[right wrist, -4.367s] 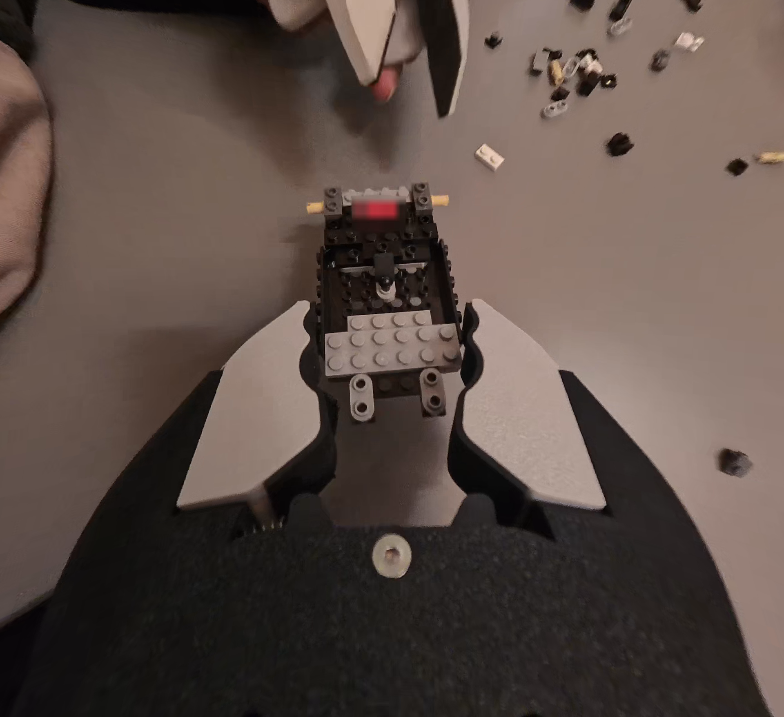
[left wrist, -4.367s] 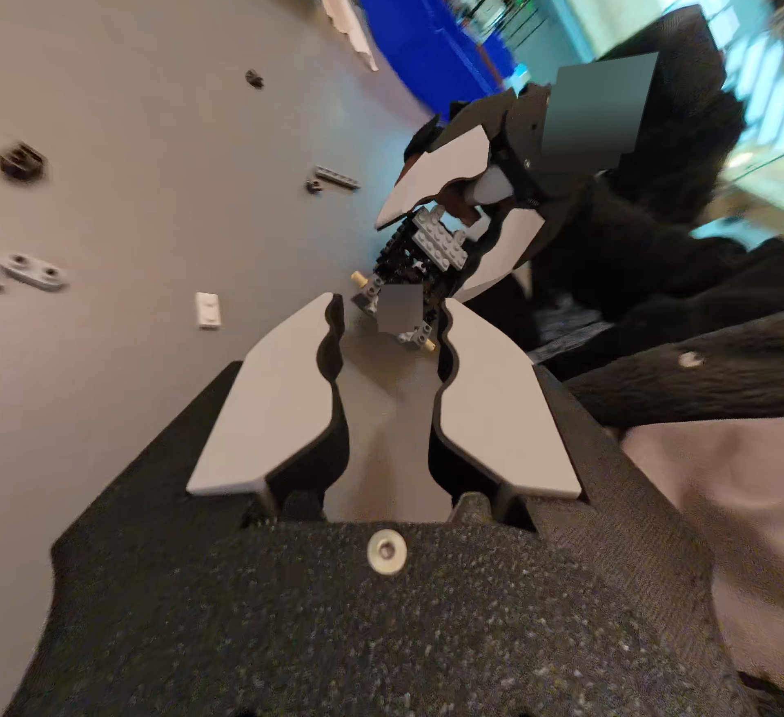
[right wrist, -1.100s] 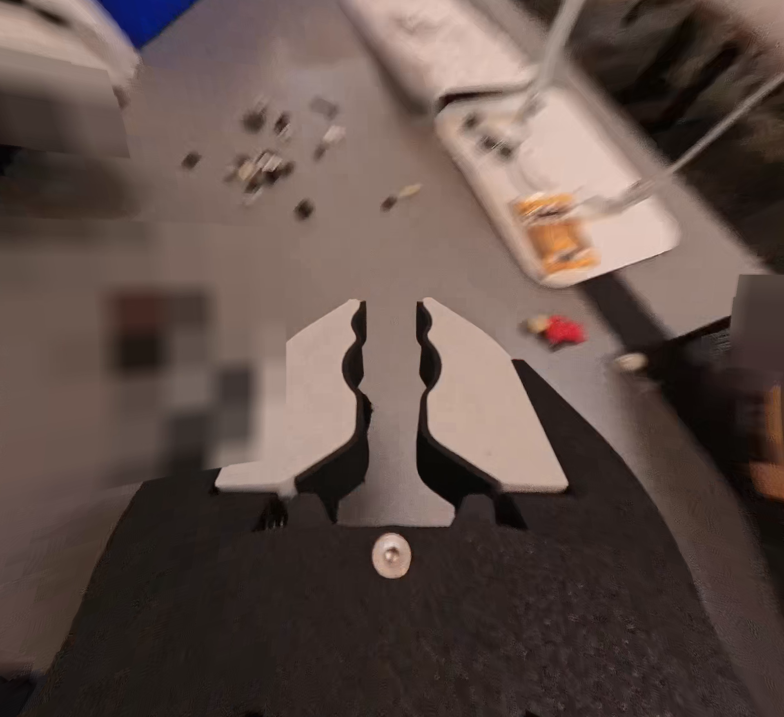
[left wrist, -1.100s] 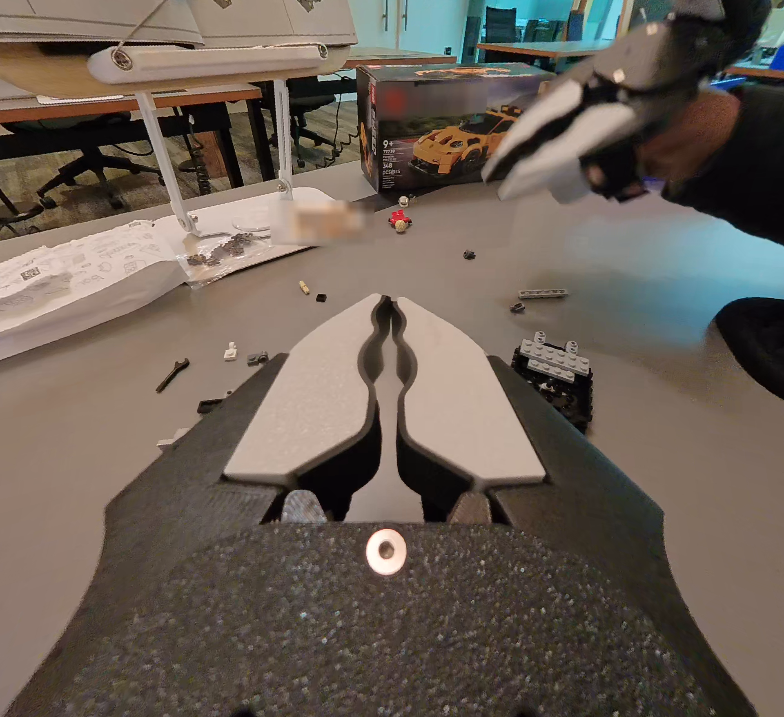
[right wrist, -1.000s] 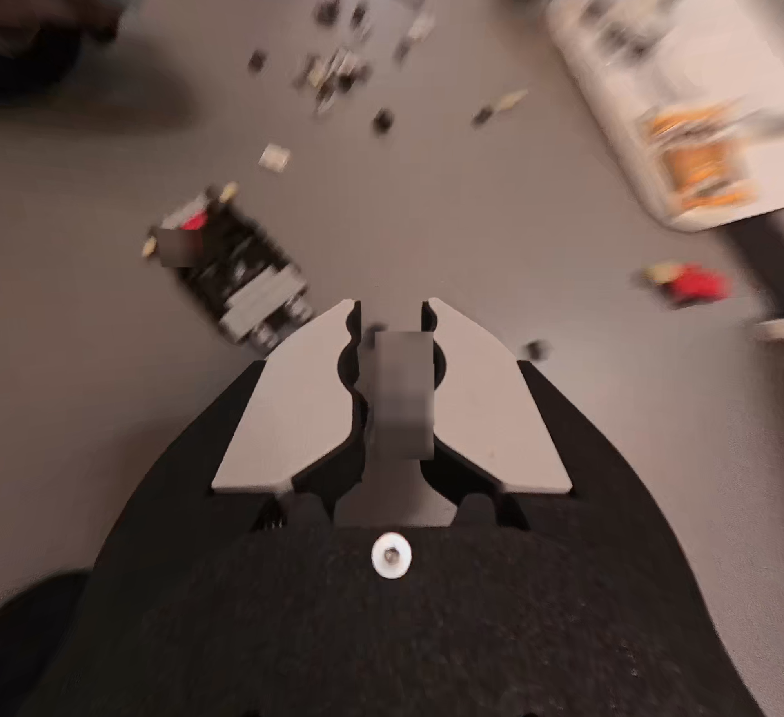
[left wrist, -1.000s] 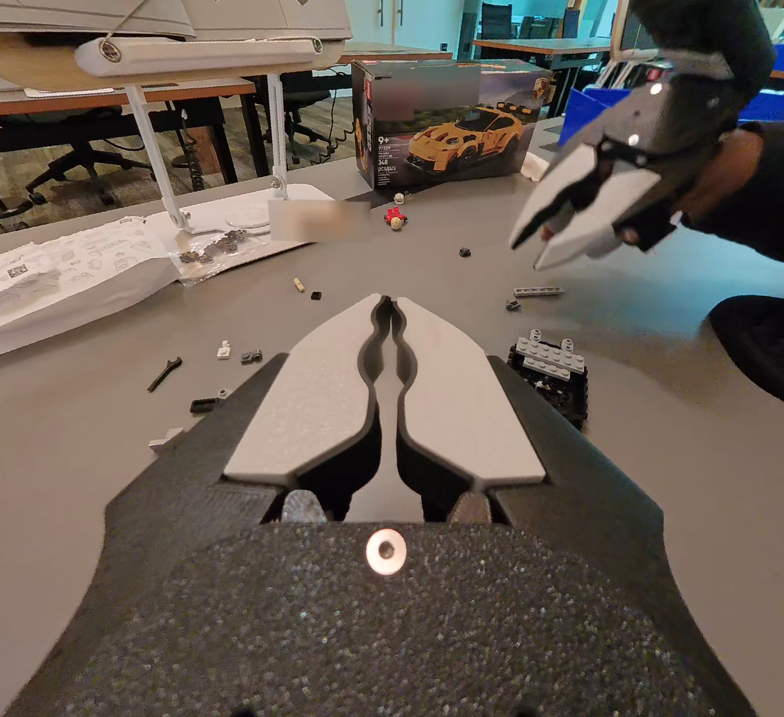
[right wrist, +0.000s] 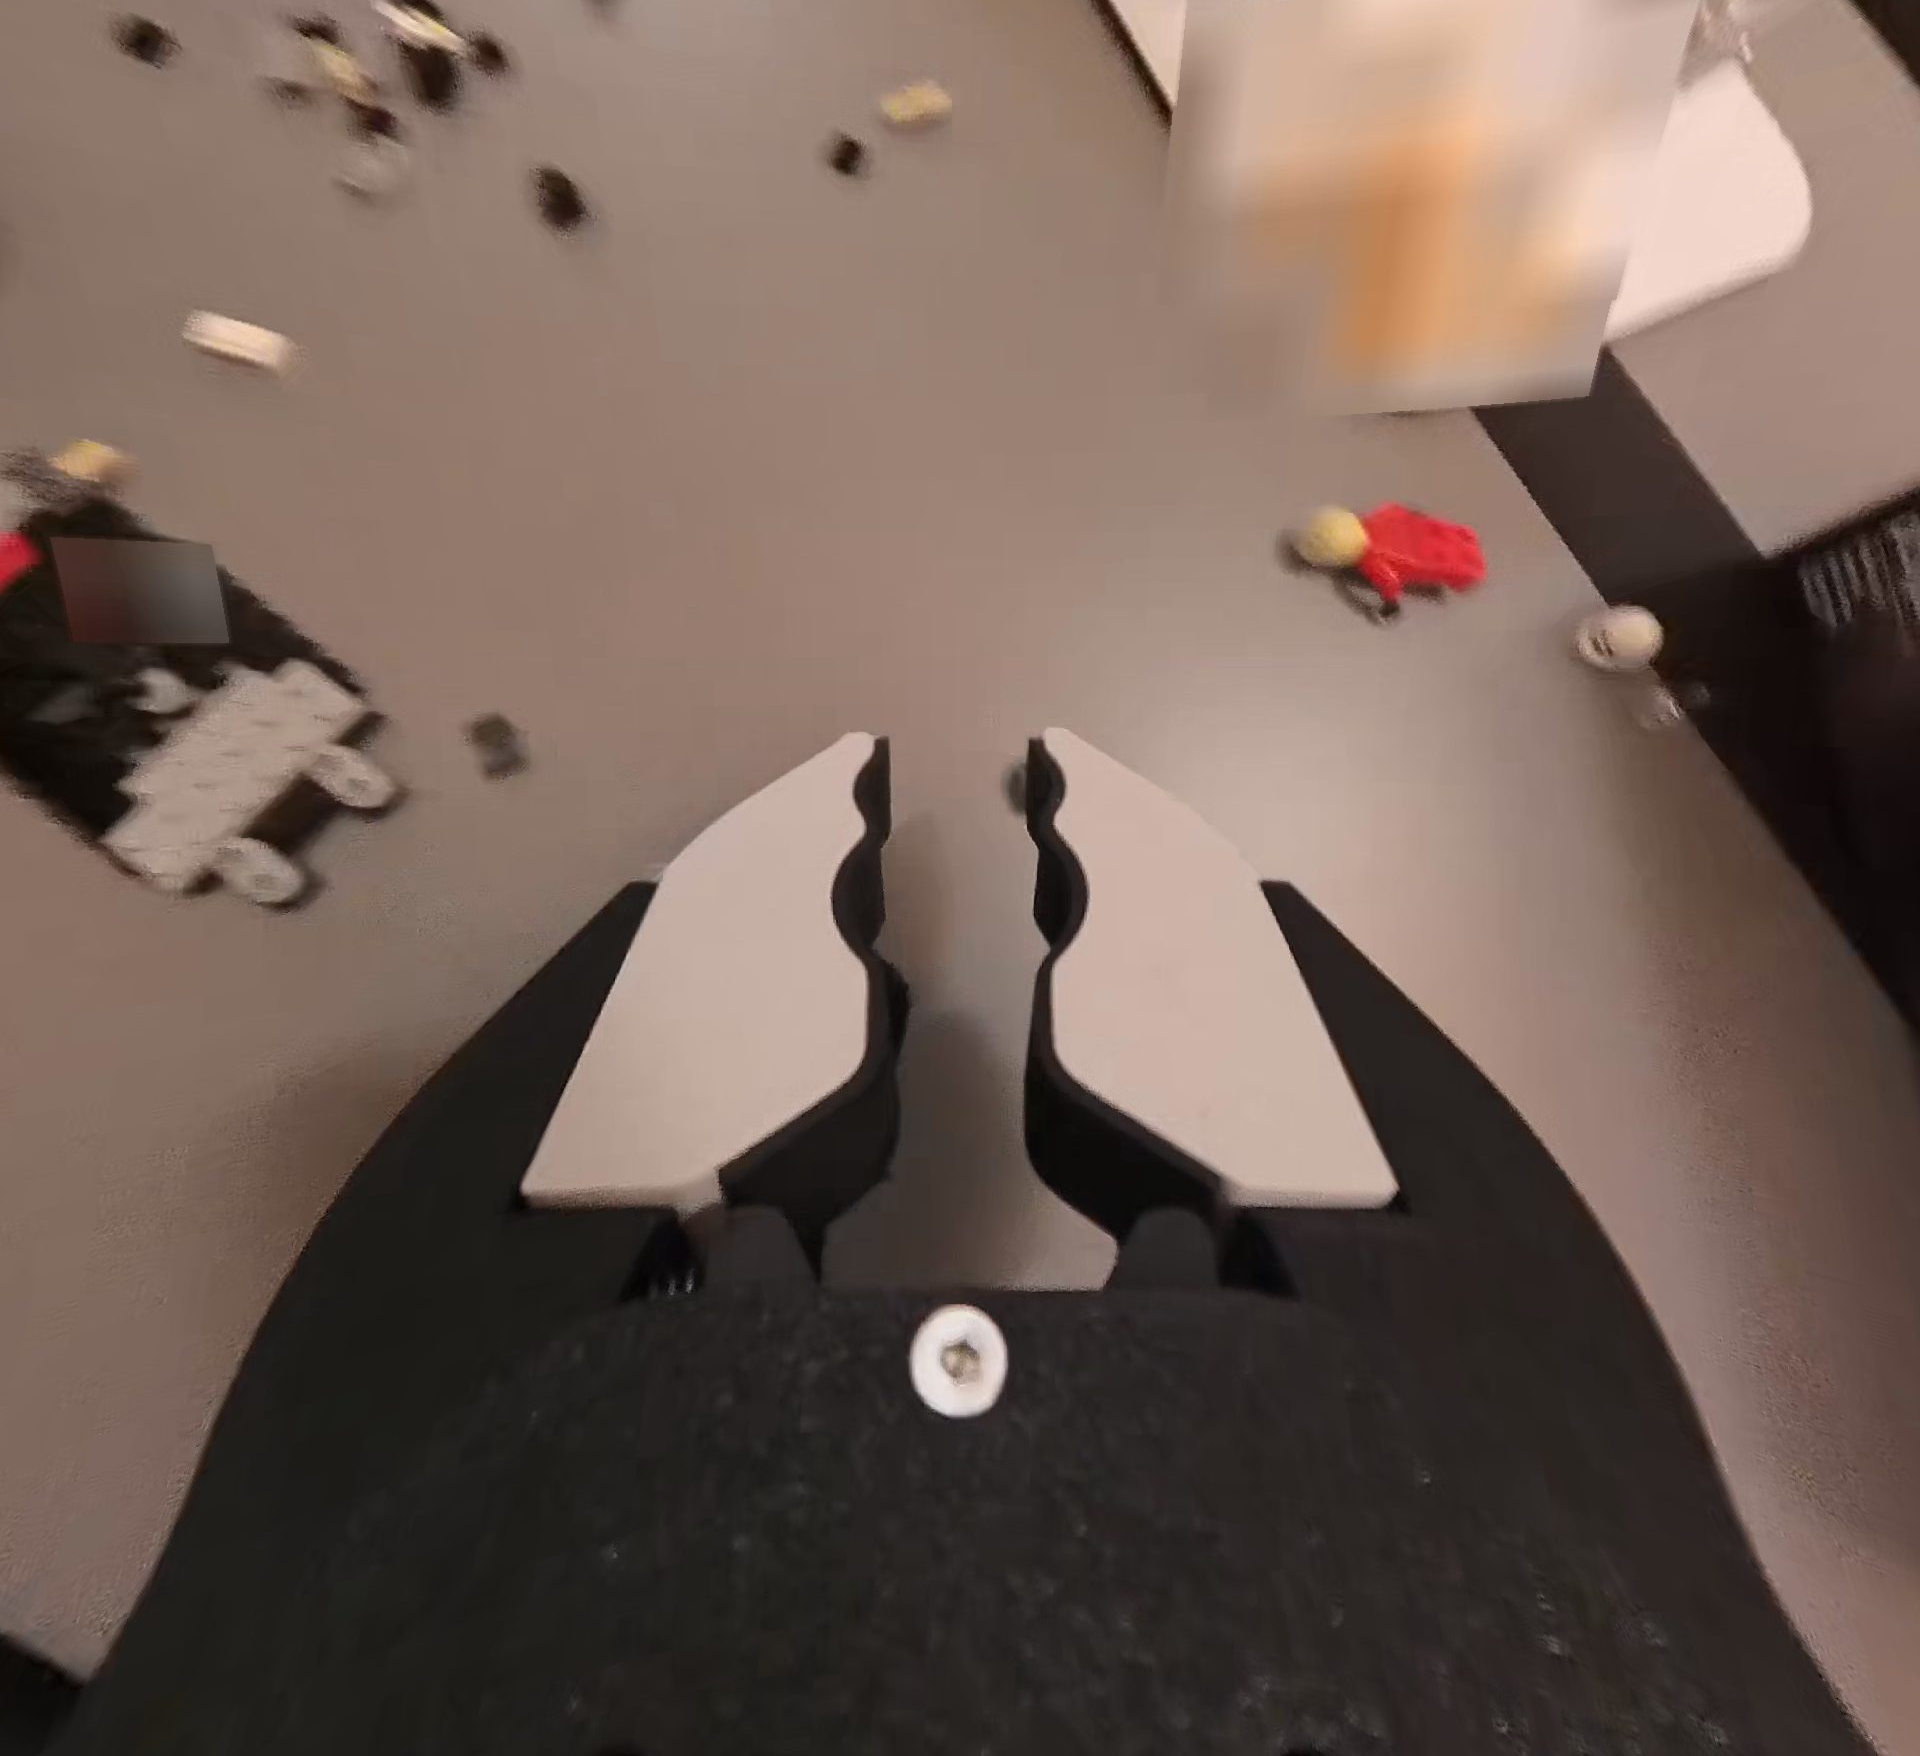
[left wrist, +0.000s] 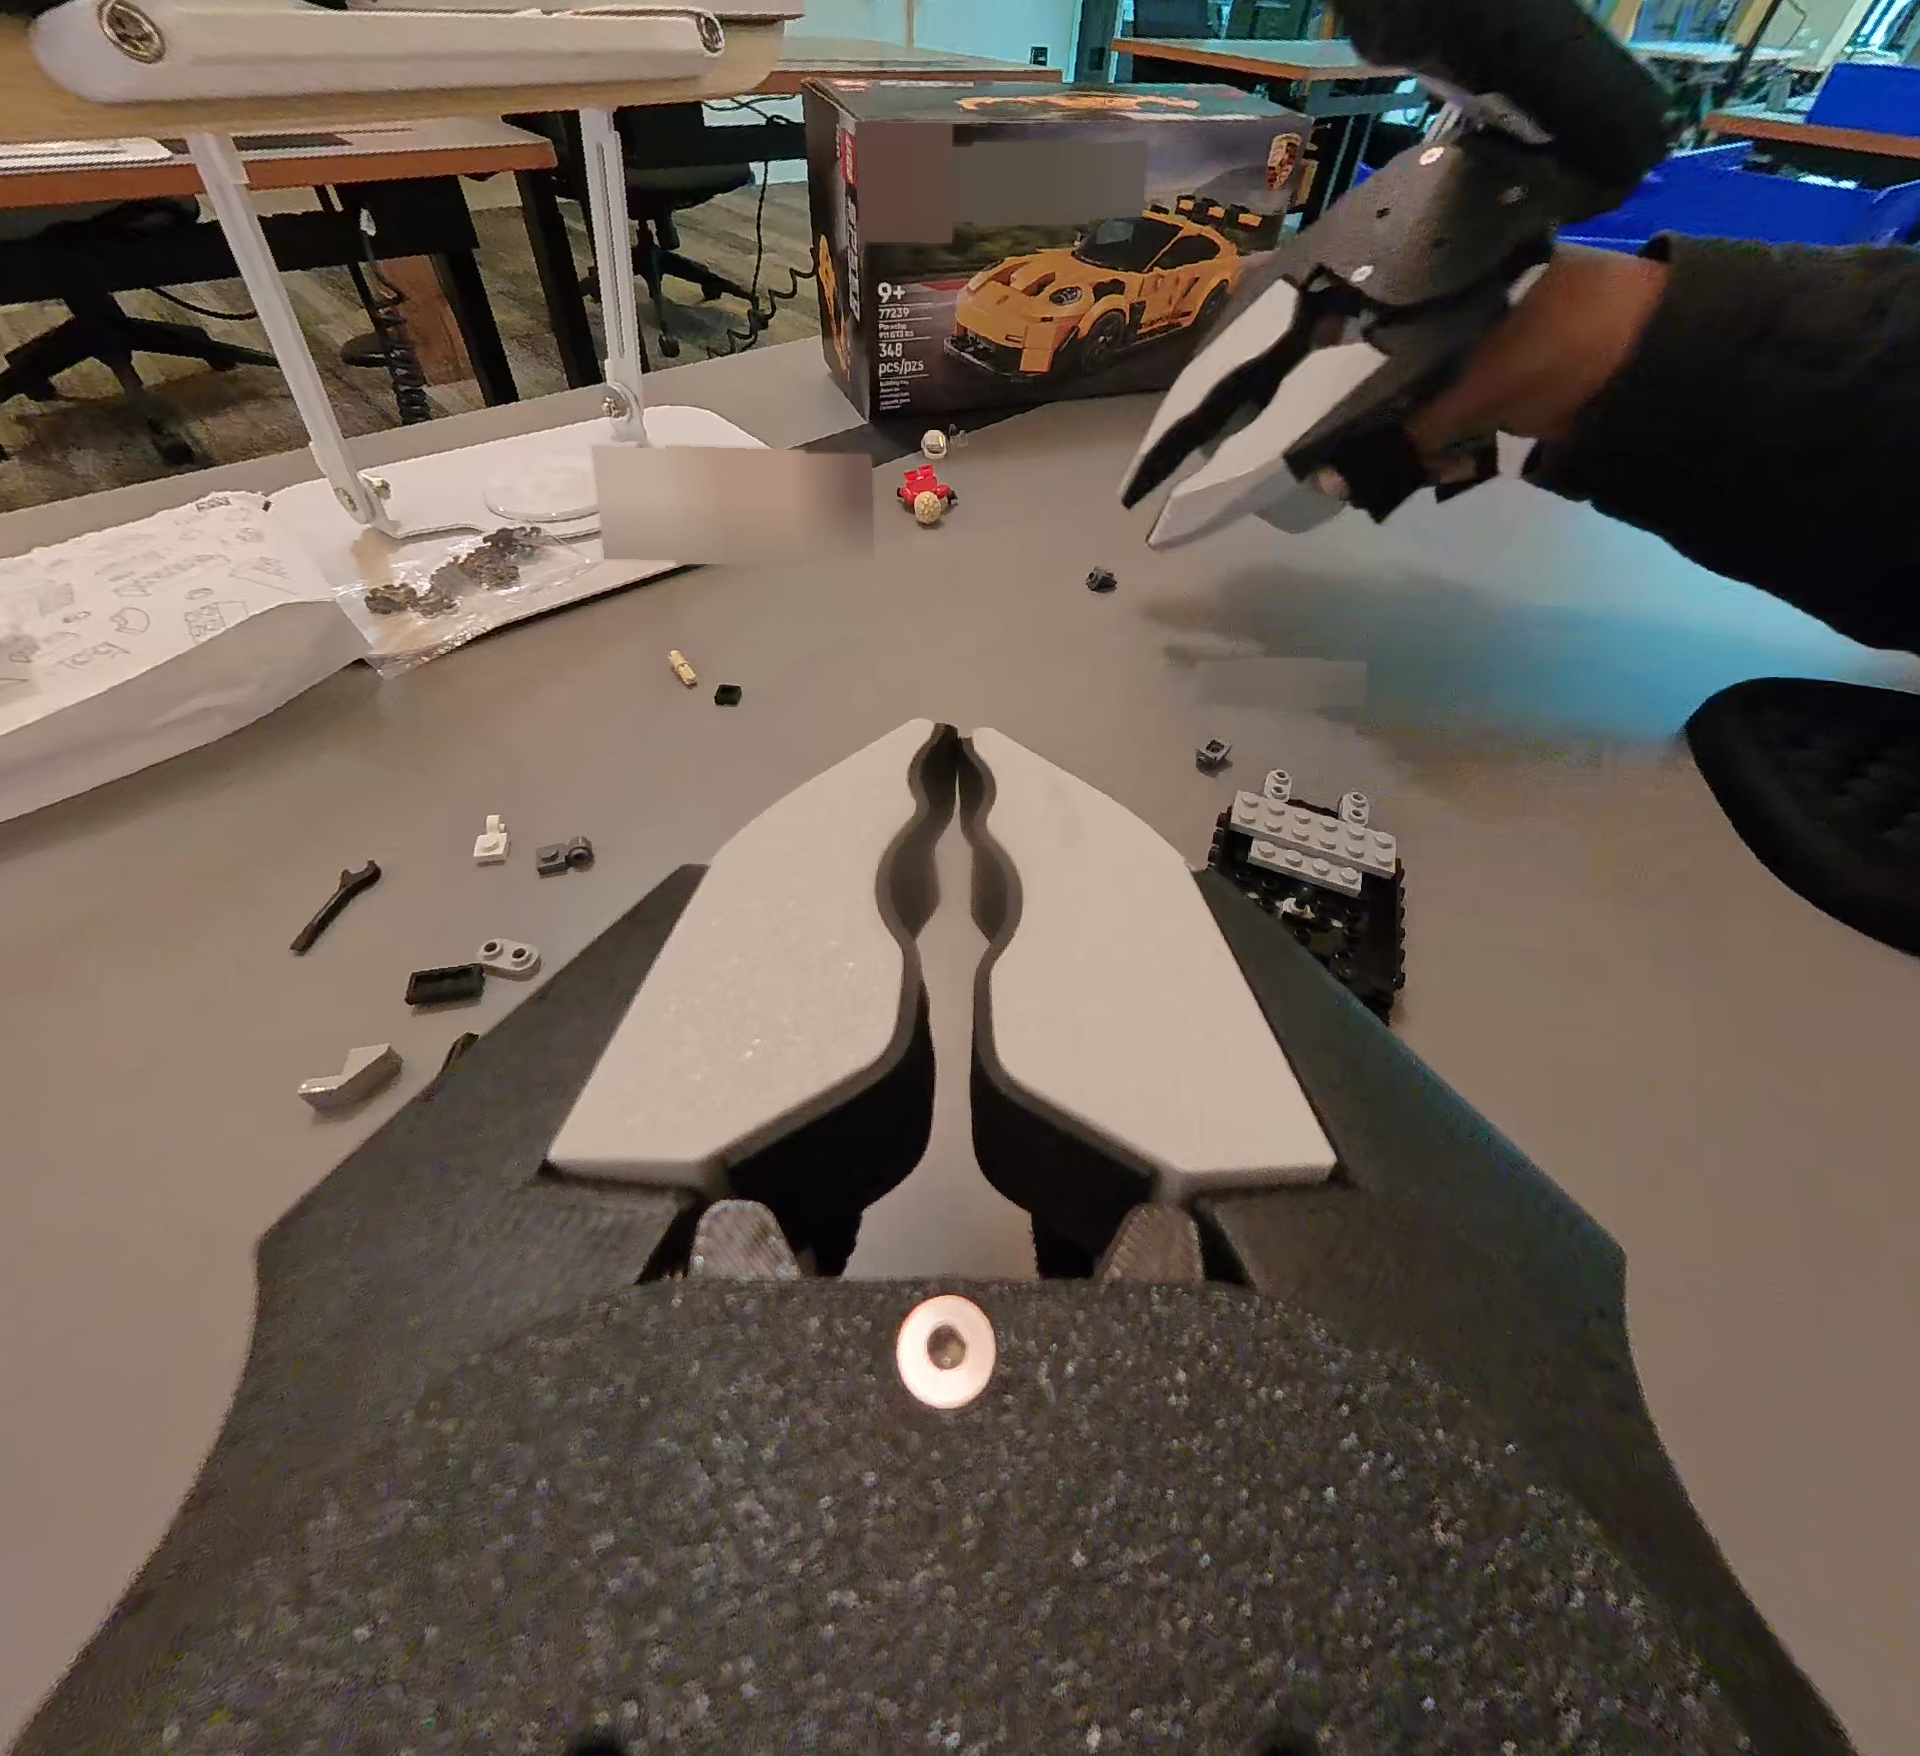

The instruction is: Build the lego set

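Both of my grippers have nothing in them. On my left gripper (left wrist: 954, 740) the two grey fingers are pressed tip to tip, low over the smooth grey table (left wrist: 935, 626). Far left, a white paper booklet (left wrist: 135, 626) lies flat. Next to it I see a clear plastic bag (left wrist: 457, 579) with small dark pieces inside. Loose bits sit near my left fingers: a thin black lever (left wrist: 335, 904), a flat black tile (left wrist: 445, 985) and a grey wedge (left wrist: 351, 1076).

Behind them stands a dark cardboard box with a yellow car picture (left wrist: 1049, 252). A little red and tan toy figure (left wrist: 925, 496) lies in front of it.

To the right of my left gripper rests the half-built black brick car frame with a bumpy grey plate on top (left wrist: 1314, 885). Its long side runs away from me, grey plate at the far end.

Farther right, my right gripper (left wrist: 1164, 511) hangs above the table, fingers a little apart, pointing down at a tiny black piece (left wrist: 1099, 579).
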